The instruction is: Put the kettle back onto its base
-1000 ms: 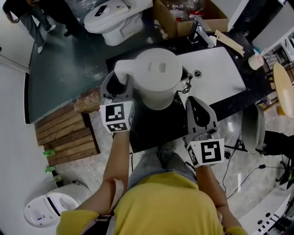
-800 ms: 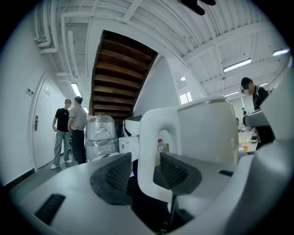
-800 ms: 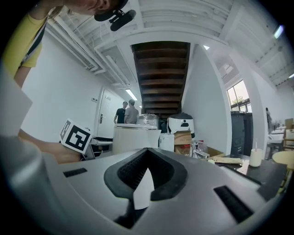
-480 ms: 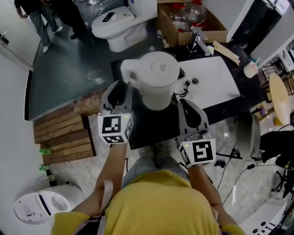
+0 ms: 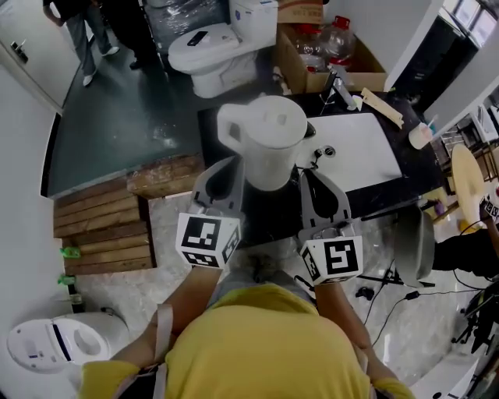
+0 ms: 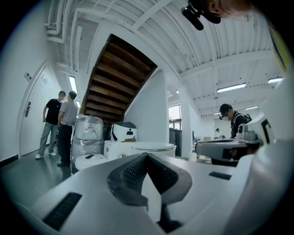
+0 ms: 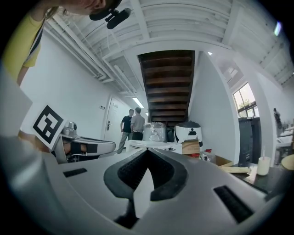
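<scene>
A white electric kettle (image 5: 269, 140) stands upright on the black table (image 5: 273, 206), its handle (image 5: 231, 128) turned to the left. Its base does not show apart from it. My left gripper (image 5: 226, 162) sits just short of the handle and touches nothing. Its jaws have just been closing and are now shut with nothing between them, as the left gripper view (image 6: 147, 156) shows. My right gripper (image 5: 310, 174) hovers at the kettle's near right, clear of it. It is also shut and empty in the right gripper view (image 7: 147, 151).
A white sink top (image 5: 359, 144) lies on the table to the right of the kettle. Beyond the table are a toilet (image 5: 210, 43) and a cardboard box (image 5: 327, 58) with bottles. A wooden pallet (image 5: 105, 226) lies on the floor at left. People (image 5: 86, 23) stand far left.
The left gripper let go of the kettle's handle, drew back toward me and shut. The right gripper drew back a little. The kettle stays on the table.
</scene>
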`<action>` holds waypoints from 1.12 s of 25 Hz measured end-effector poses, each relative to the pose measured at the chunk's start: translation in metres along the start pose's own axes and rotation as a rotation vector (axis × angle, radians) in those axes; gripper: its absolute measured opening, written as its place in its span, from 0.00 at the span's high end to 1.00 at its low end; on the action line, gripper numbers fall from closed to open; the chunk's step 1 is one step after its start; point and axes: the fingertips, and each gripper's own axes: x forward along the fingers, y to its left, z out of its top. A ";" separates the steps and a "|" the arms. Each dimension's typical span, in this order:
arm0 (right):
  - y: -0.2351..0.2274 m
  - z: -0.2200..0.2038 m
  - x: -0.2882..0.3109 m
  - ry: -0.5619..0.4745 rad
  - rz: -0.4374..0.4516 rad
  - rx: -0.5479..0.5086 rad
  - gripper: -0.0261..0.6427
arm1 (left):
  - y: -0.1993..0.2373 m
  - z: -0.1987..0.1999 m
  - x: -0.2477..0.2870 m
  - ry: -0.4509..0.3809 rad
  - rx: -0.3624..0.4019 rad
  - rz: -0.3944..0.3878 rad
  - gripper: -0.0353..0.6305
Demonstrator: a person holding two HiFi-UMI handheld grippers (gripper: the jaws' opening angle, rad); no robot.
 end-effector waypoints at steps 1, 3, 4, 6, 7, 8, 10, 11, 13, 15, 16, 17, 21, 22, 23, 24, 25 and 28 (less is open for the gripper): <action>0.002 0.002 -0.001 0.000 0.004 0.001 0.94 | -0.004 0.002 -0.004 0.001 -0.003 -0.009 0.94; 0.007 0.007 -0.004 -0.001 0.016 0.003 0.94 | -0.013 0.007 -0.012 0.001 -0.012 -0.030 0.94; 0.011 0.010 -0.005 -0.002 0.025 0.005 0.94 | -0.018 0.009 -0.015 0.002 -0.015 -0.039 0.94; 0.017 0.016 -0.008 -0.010 0.042 0.015 0.94 | -0.025 0.013 -0.023 0.006 -0.017 -0.056 0.94; 0.020 0.020 -0.010 -0.017 0.048 0.019 0.94 | -0.029 0.014 -0.026 0.008 -0.016 -0.062 0.94; 0.024 0.024 -0.012 -0.022 0.055 0.021 0.94 | -0.032 0.016 -0.030 0.007 -0.013 -0.068 0.94; 0.031 0.028 -0.016 -0.021 0.067 0.019 0.94 | -0.036 0.020 -0.037 0.002 0.000 -0.079 0.94; 0.035 0.028 -0.019 -0.016 0.071 0.018 0.94 | -0.038 0.021 -0.041 0.000 0.006 -0.083 0.94; 0.043 0.026 -0.023 -0.001 0.074 0.017 0.94 | -0.040 0.018 -0.047 0.005 0.015 -0.090 0.93; 0.050 0.023 -0.027 0.001 0.067 0.019 0.94 | -0.041 0.013 -0.051 0.011 0.014 -0.098 0.93; 0.053 0.020 -0.029 0.002 0.065 0.019 0.94 | -0.042 0.012 -0.052 0.012 0.013 -0.105 0.94; 0.055 0.018 -0.031 0.003 0.062 0.021 0.94 | -0.044 0.011 -0.053 0.012 0.013 -0.116 0.94; 0.064 0.016 -0.032 -0.017 0.041 0.026 0.94 | -0.051 0.009 -0.059 -0.006 0.020 -0.157 0.94; 0.066 0.017 -0.032 -0.023 0.035 0.028 0.94 | -0.050 0.008 -0.059 -0.010 0.017 -0.161 0.93; 0.068 0.016 -0.031 -0.024 0.031 0.028 0.94 | -0.049 0.006 -0.060 -0.008 0.013 -0.163 0.93; 0.070 0.015 -0.031 -0.021 0.030 0.025 0.94 | -0.047 0.004 -0.060 -0.002 0.009 -0.165 0.94; 0.071 0.013 -0.032 -0.013 0.030 0.020 0.94 | -0.045 0.001 -0.061 0.007 0.007 -0.166 0.94; 0.074 0.012 -0.034 -0.001 0.029 0.004 0.94 | -0.045 0.001 -0.065 0.011 0.007 -0.178 0.93</action>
